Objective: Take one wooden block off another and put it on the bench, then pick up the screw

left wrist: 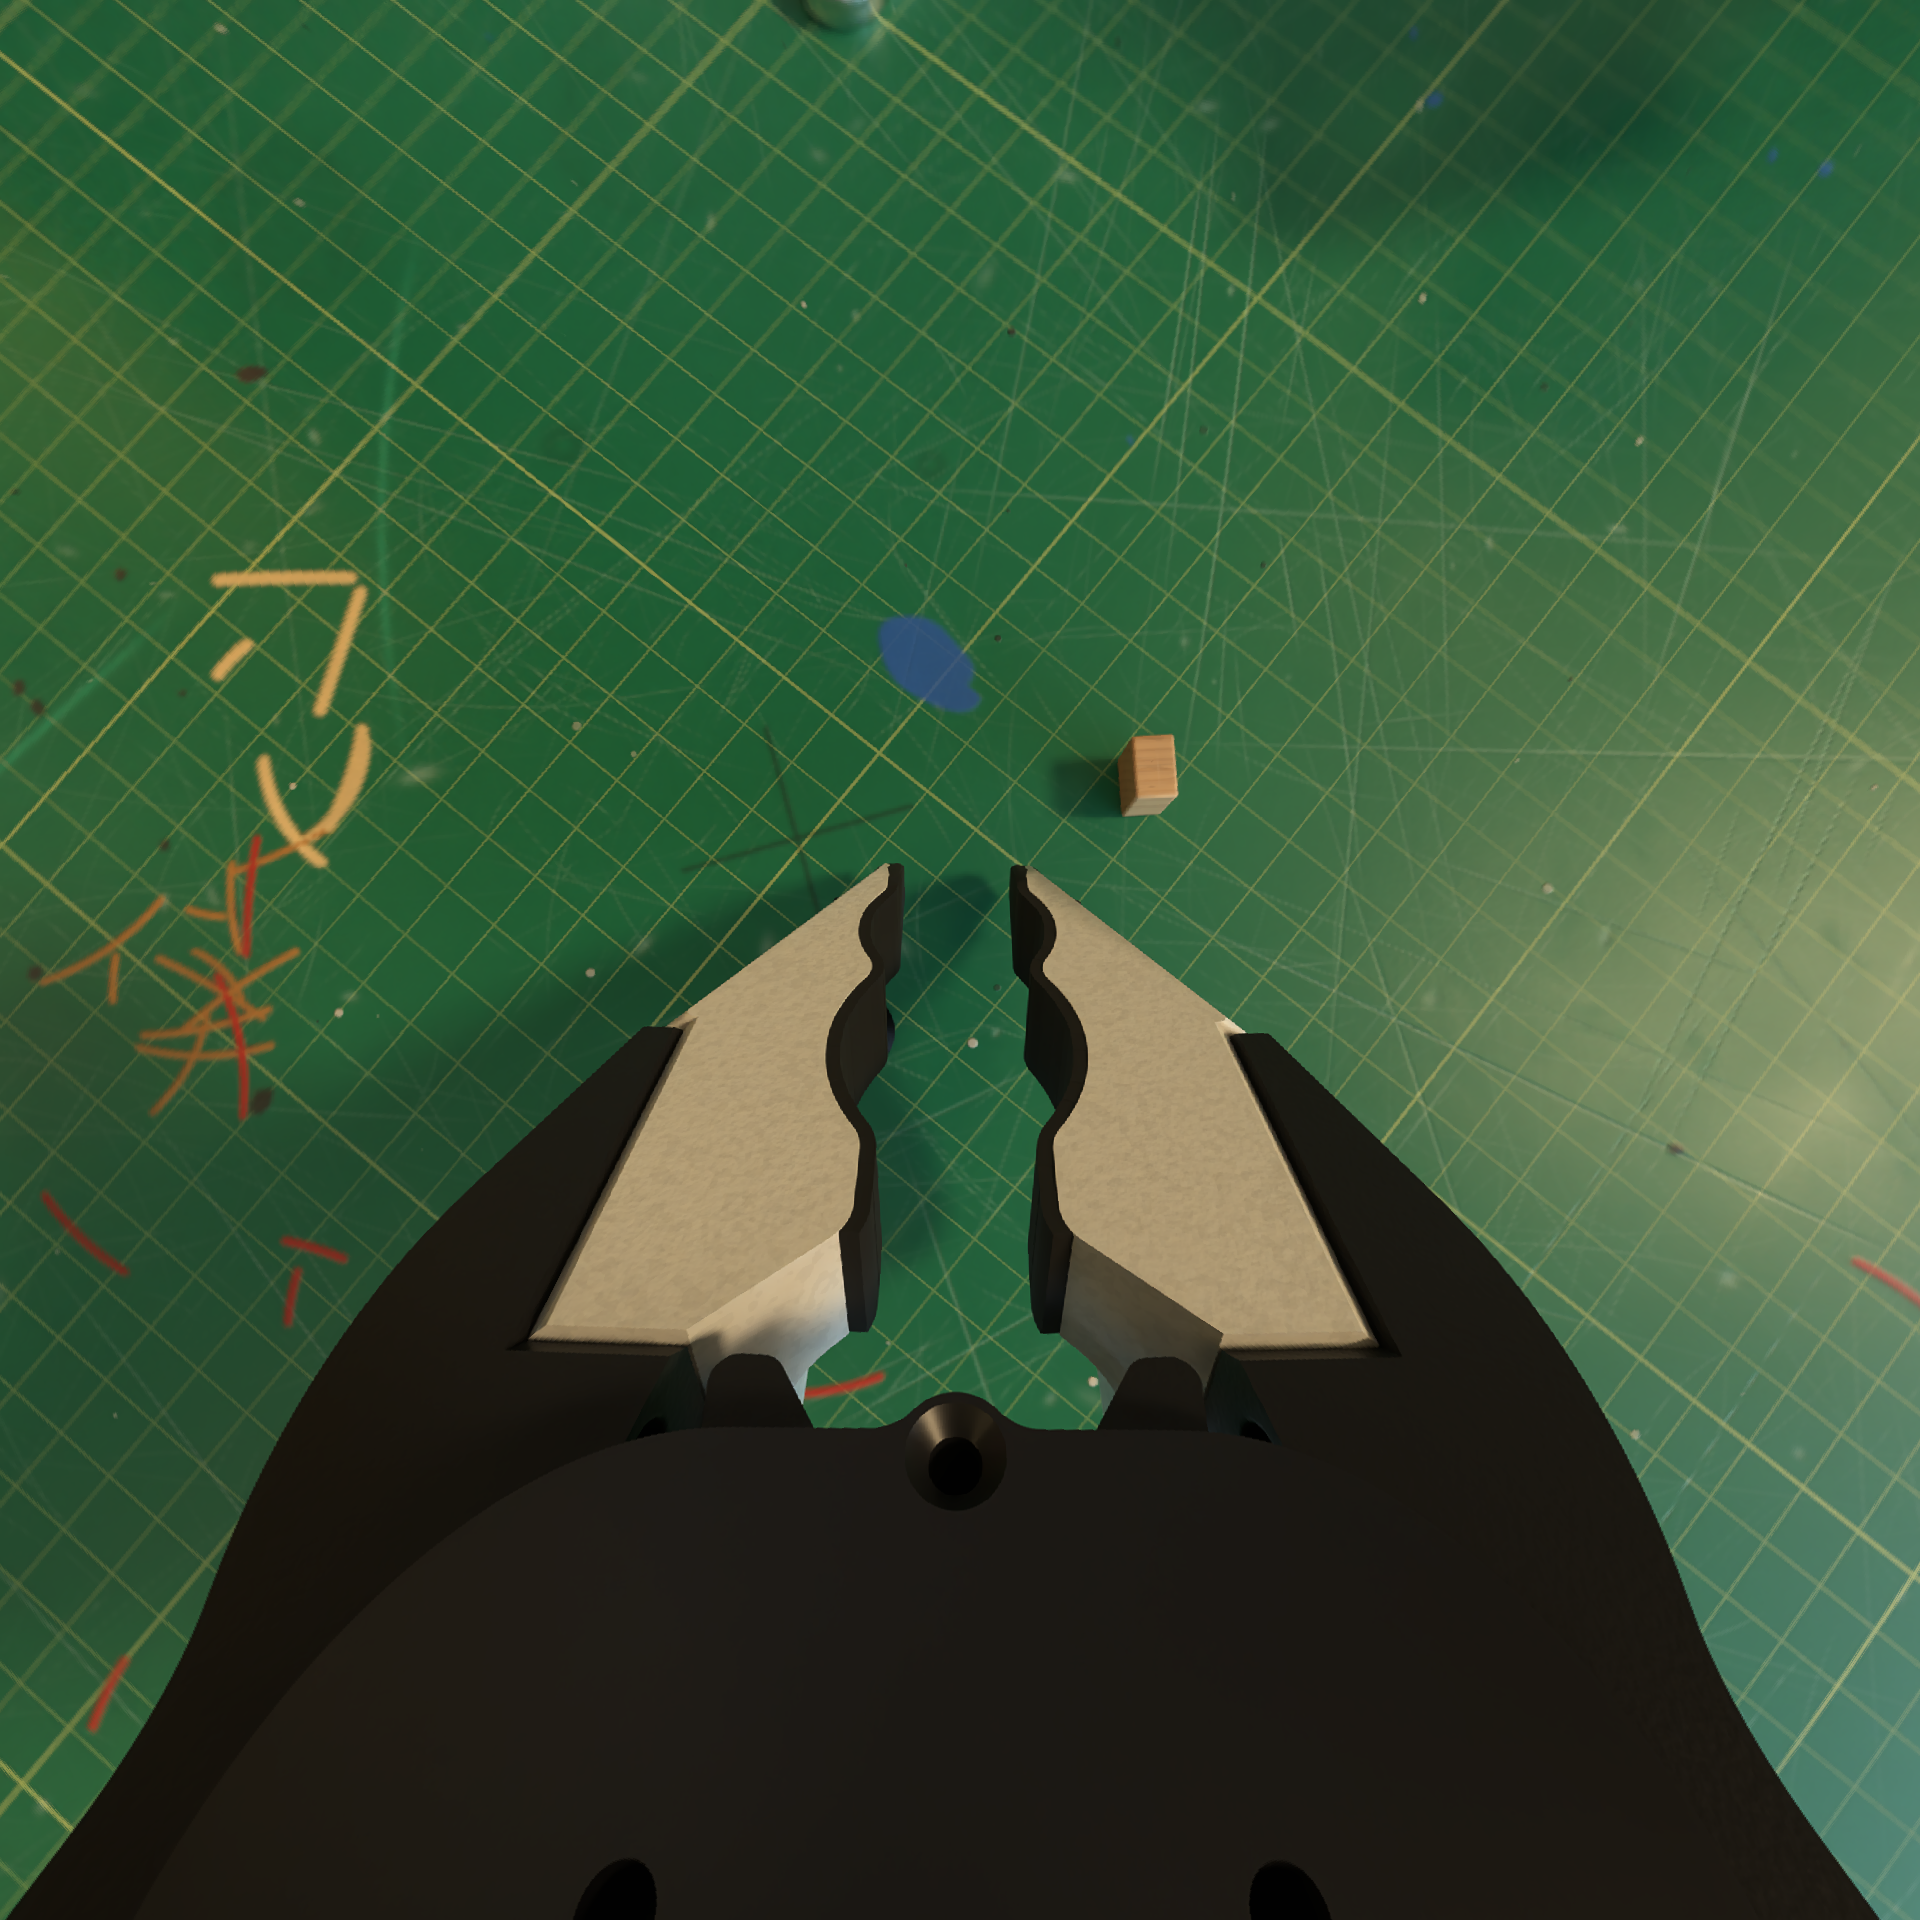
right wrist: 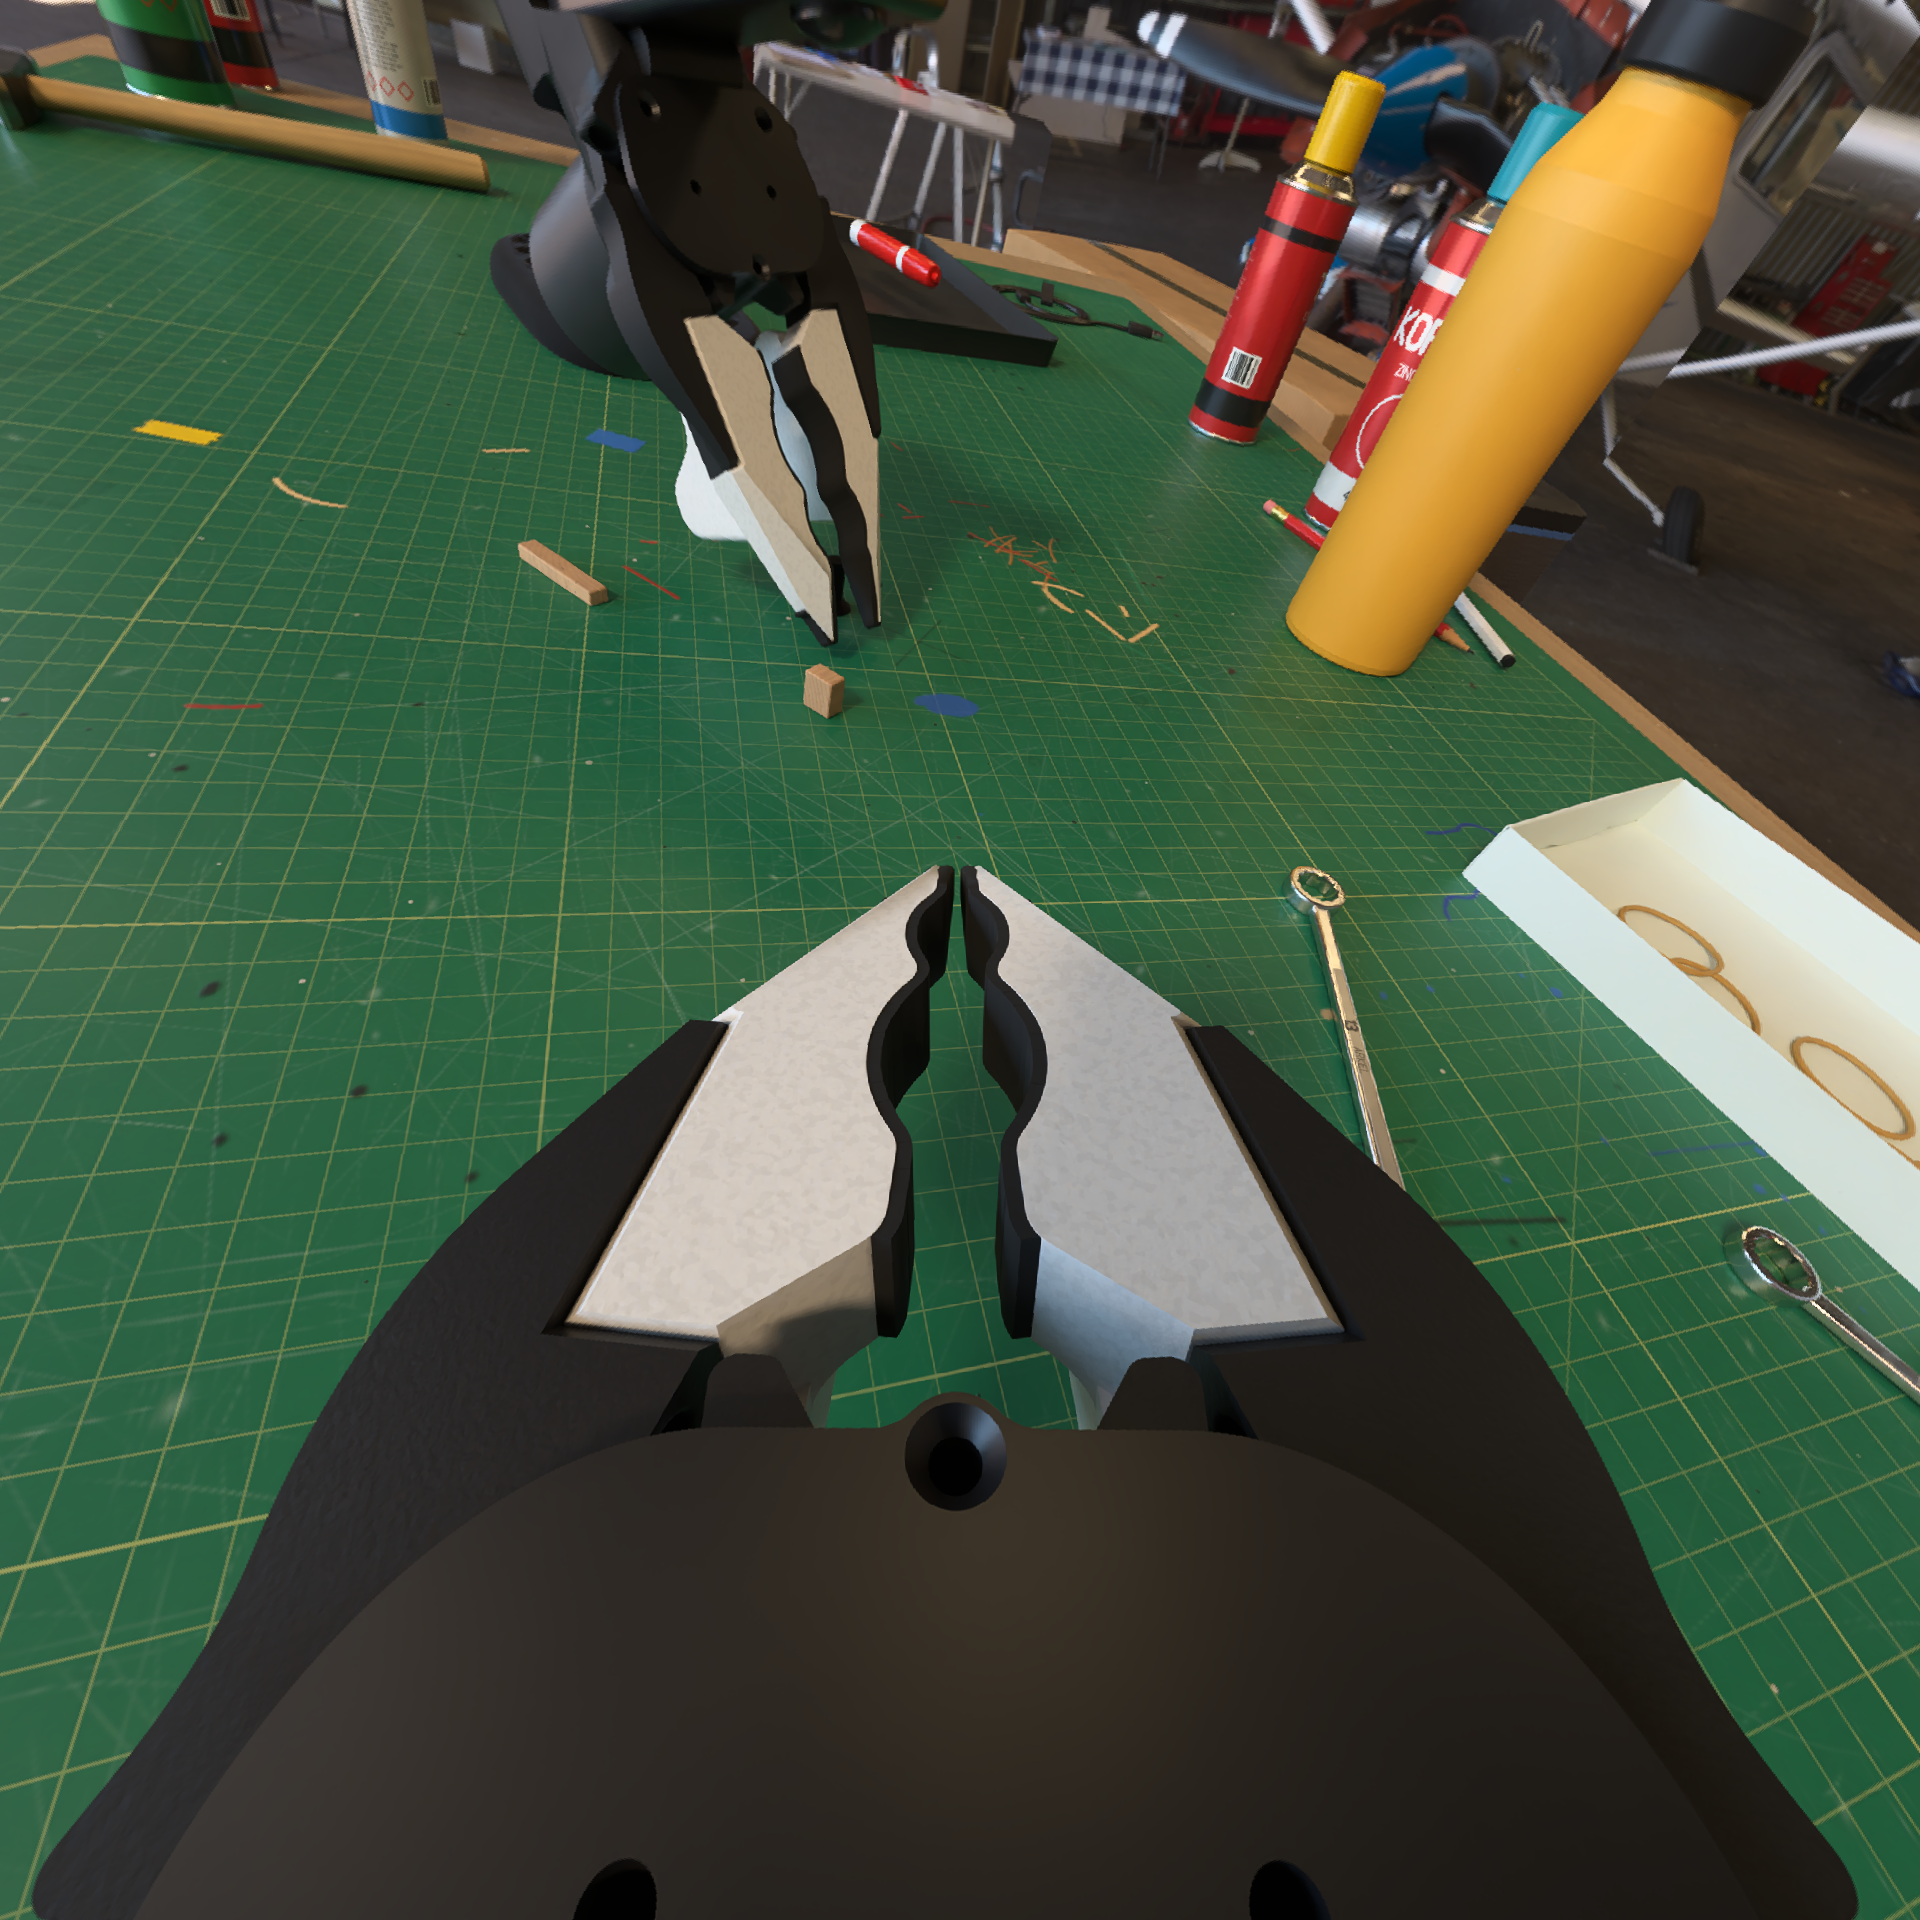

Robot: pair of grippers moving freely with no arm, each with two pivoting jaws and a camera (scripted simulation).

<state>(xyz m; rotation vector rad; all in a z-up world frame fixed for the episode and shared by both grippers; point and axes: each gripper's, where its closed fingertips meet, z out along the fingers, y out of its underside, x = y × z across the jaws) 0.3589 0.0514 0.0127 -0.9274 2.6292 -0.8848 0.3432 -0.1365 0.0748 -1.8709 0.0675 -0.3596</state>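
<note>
A small wooden block [left wrist: 1147, 774] stands alone on the green mat [left wrist: 1455, 623], just ahead and right of my left gripper [left wrist: 956, 878], which is open and empty, pointing down at the mat. In the right wrist view the same block [right wrist: 823, 691] sits just in front of the left gripper [right wrist: 854, 618]. A longer flat wooden block [right wrist: 563, 571] lies apart to the left. My right gripper [right wrist: 956, 881] is shut and empty, low over the mat. A grey metal piece [left wrist: 840, 8] is cut off at the top edge; I cannot tell what it is.
An orange bottle [right wrist: 1496, 395] and two red spray cans [right wrist: 1273, 281] stand at the right. A white tray [right wrist: 1621, 914] with rubber bands and two wrenches [right wrist: 1345, 1018] lie at the right. A white object [right wrist: 712, 499] stands behind the left gripper. A wooden dowel [right wrist: 260, 130] lies far left.
</note>
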